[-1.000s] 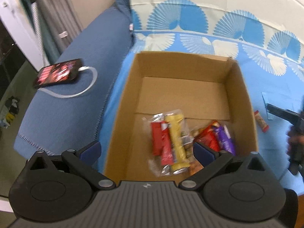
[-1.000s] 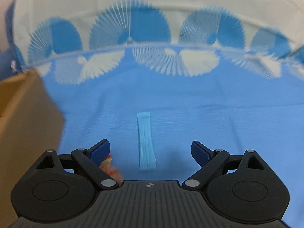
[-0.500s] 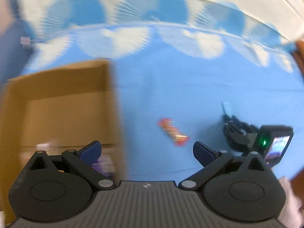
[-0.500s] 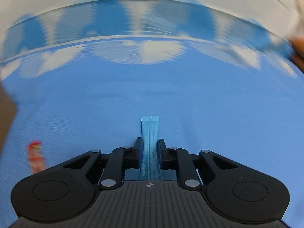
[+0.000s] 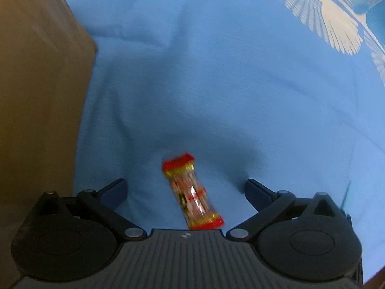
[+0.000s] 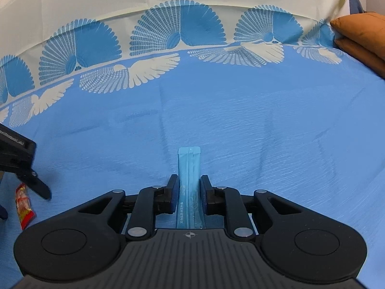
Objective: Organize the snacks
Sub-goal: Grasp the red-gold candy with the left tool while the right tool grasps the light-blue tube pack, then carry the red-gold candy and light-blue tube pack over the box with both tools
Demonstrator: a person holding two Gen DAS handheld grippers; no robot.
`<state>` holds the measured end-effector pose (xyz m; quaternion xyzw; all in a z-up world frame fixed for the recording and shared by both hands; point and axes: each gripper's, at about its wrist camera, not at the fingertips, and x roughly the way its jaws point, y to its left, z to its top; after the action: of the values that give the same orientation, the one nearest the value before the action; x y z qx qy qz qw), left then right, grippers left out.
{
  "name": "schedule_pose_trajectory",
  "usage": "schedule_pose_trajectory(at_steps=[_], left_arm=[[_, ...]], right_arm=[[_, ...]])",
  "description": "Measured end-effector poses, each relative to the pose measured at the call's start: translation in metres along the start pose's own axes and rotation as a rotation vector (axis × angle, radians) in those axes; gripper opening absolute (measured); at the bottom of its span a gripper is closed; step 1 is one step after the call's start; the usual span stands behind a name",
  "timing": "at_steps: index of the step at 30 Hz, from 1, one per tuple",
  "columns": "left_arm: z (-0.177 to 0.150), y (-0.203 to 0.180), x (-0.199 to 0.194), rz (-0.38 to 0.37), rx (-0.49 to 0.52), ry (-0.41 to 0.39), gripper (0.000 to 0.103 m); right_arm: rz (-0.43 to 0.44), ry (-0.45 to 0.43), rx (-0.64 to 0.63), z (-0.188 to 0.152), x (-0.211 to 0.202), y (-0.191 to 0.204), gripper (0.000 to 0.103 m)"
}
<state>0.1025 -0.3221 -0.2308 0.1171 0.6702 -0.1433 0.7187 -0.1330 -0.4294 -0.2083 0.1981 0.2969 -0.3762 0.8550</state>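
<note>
On the blue sheet (image 5: pixel 216 72), beside the box (image 5: pixel 36 96), a red snack (image 5: pixel 192 192) is lying between the wide-open fingers of the left claw (image 5: pixel 185 190), its long axis running slantwise across the gap, roughly along the claw's pointing line. The right claw (image 6: pixel 190 190) is clamping a blue stick (image 6: pixel 189 168).

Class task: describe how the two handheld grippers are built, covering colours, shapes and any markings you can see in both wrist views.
Both look alike. The left gripper and right gripper each have a dark grey ribbed body with a small round emblem at the front edge, flanked by two black rounded housings with circular recesses. Black jointed link arms with silver pivot pins carry the fingers, which end in dark blue pads. No cables, hands or sleeves show.
</note>
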Motion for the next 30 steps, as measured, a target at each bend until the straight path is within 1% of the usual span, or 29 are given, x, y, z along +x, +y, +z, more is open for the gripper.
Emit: schedule_pose_trajectory(at_steps=[1, 2, 3, 4, 5, 6, 7, 9, 13, 16, 18, 20, 23, 25, 28, 30], left_arm=[[-0.002, -0.003, -0.001, 0.005, 0.028, -0.007, 0.102], [-0.006, -0.005, -0.002, 0.019, 0.059, -0.018, 0.098], [-0.012, -0.007, -0.006, 0.036, 0.08, -0.047, 0.086], [-0.016, -0.008, -0.011, 0.029, 0.096, -0.075, 0.059], [-0.02, -0.009, -0.018, 0.009, 0.123, -0.105, 0.035], [-0.023, -0.008, -0.023, -0.021, 0.145, -0.107, 0.021], [-0.024, -0.007, -0.026, -0.05, 0.145, -0.088, 0.02], [-0.028, -0.002, -0.035, -0.061, 0.133, -0.079, 0.019], [-0.046, 0.002, -0.072, -0.092, 0.216, -0.145, 0.019], [-0.076, 0.014, -0.112, -0.144, 0.29, -0.199, 0.019], [-0.101, 0.029, -0.137, -0.191, 0.32, -0.214, 0.019], [-0.128, 0.046, -0.162, -0.216, 0.348, -0.229, 0.019], [-0.173, 0.086, -0.19, -0.226, 0.389, -0.268, 0.019], [-0.192, 0.115, -0.202, -0.21, 0.395, -0.29, 0.019], [-0.213, 0.164, -0.218, -0.177, 0.367, -0.324, 0.019], [-0.227, 0.202, -0.231, -0.143, 0.329, -0.345, 0.019]], right_arm=[[0.001, -0.003, -0.003, -0.001, -0.001, 0.0, 0.02], [0.002, -0.005, -0.006, -0.001, -0.001, 0.0, 0.02], [0.002, -0.006, -0.009, -0.001, -0.001, 0.0, 0.02], [0.003, -0.004, -0.01, 0.0, -0.001, 0.001, 0.02], [0.002, -0.002, -0.011, 0.0, -0.002, 0.001, 0.02], [0.0, 0.002, -0.008, 0.001, -0.002, 0.002, 0.019], [0.0, 0.008, 0.002, 0.002, -0.004, 0.001, 0.018], [-0.002, 0.016, 0.038, 0.004, -0.01, 0.0, 0.018], [0.016, -0.035, 0.079, 0.011, -0.048, 0.005, 0.018], [0.045, -0.072, 0.12, 0.011, -0.088, 0.013, 0.018], [0.075, -0.094, 0.14, 0.009, -0.119, 0.022, 0.018], [0.106, -0.108, 0.152, 0.006, -0.149, 0.034, 0.018], [0.177, -0.116, 0.138, 0.0, -0.199, 0.059, 0.018], [0.23, -0.123, 0.095, -0.007, -0.232, 0.08, 0.018], [0.307, -0.118, 0.036, -0.017, -0.273, 0.109, 0.018], [0.355, -0.111, -0.002, -0.023, -0.295, 0.128, 0.018]])
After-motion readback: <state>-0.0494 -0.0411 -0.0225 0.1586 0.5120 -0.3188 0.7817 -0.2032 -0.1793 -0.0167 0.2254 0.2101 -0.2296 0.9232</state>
